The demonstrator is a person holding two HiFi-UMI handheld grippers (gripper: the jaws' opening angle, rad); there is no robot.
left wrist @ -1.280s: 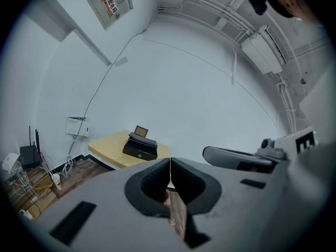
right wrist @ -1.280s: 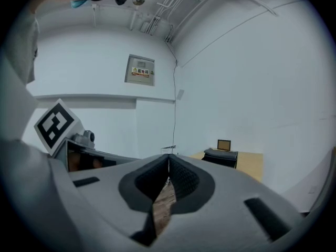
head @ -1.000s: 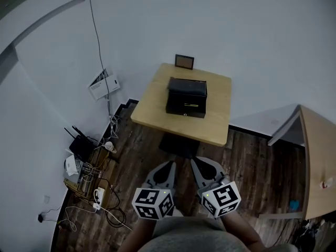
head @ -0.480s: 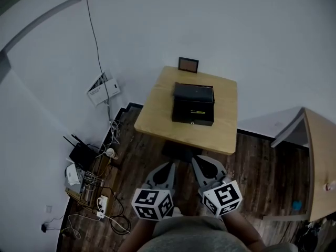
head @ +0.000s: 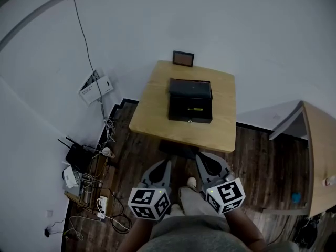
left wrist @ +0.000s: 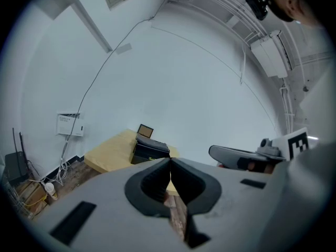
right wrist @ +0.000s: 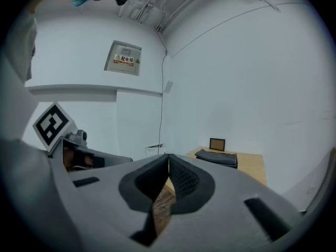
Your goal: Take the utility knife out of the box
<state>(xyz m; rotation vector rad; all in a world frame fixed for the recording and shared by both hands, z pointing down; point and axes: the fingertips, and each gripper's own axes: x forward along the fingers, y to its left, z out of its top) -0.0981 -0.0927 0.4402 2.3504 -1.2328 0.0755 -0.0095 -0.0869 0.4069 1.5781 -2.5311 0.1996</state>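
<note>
— Closest in, over the dark plank floor [head: 262,161], how do the two tools stand?

— Side by side and a little apart, both aimed at the worktop ahead. The grey left tool [head: 167,163], which carries a white cube of black square markers, has its jaws pressed together with nothing between them. In its own view the dark pads [left wrist: 152,185] meet at the tips. The grey right tool [head: 201,158], with the same kind of marker cube, is closed and empty too. A pale shoe [head: 192,182] shows on the floor between them.

— And where is the utility knife?

— I cannot make the knife itself out. The black rectangular box [head: 190,101] stands near the middle of the light wooden square worktop [head: 152,114], well apart from both tools. A thin yellow streak shows on the side facing them, but what it is I cannot tell.

— Anything beyond the box?

— A small dark-framed picture [head: 183,58] stands upright at the worktop's far edge, just behind the box and not touching it. To the left, against the white wall, a black router with antennas [head: 79,152] sits among tangled cables. A white panel [head: 95,86] hangs higher up. To the right is the edge of a second pale wooden table [head: 320,161].
</note>
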